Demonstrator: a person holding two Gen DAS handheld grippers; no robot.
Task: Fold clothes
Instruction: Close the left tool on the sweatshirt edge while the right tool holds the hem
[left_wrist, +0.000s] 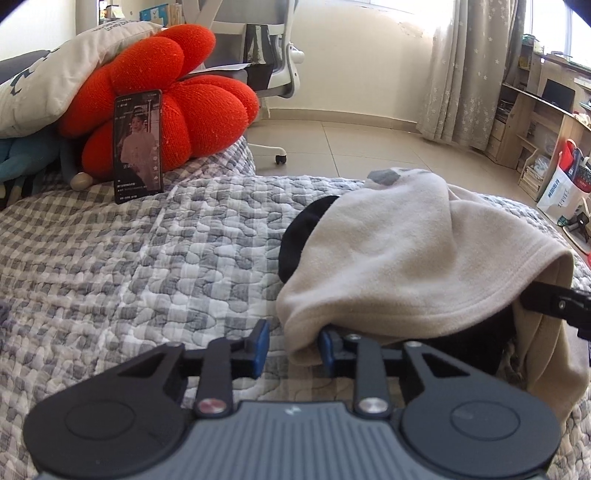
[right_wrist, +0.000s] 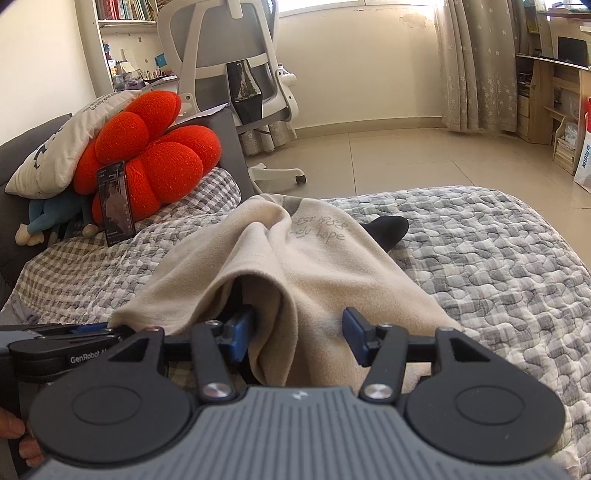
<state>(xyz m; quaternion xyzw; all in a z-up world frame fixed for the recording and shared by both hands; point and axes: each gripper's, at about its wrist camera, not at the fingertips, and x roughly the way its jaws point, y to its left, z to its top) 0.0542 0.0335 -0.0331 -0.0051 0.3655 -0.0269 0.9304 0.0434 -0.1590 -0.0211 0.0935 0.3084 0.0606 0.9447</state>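
A beige sweatshirt (left_wrist: 413, 258) with grey lettering lies bunched on the checked quilt (left_wrist: 129, 277); a black part (left_wrist: 303, 236) shows at its far end. It also shows in the right wrist view (right_wrist: 314, 266). My left gripper (left_wrist: 293, 349) is open at the garment's near left corner, the fabric lying over its right finger (left_wrist: 328, 350). My right gripper (right_wrist: 299, 339) is open with a fold of the beige hem hanging between its blue pads. The left gripper shows at the left edge of the right wrist view (right_wrist: 74, 343).
A red flower cushion (left_wrist: 162, 103) with a phone (left_wrist: 138, 146) propped on it, a white pillow (left_wrist: 55, 77) and a blue plush toy (right_wrist: 48, 218) sit at the bed's head. An office chair (right_wrist: 236, 74) and tiled floor lie beyond; wooden shelves (left_wrist: 535, 122) stand right.
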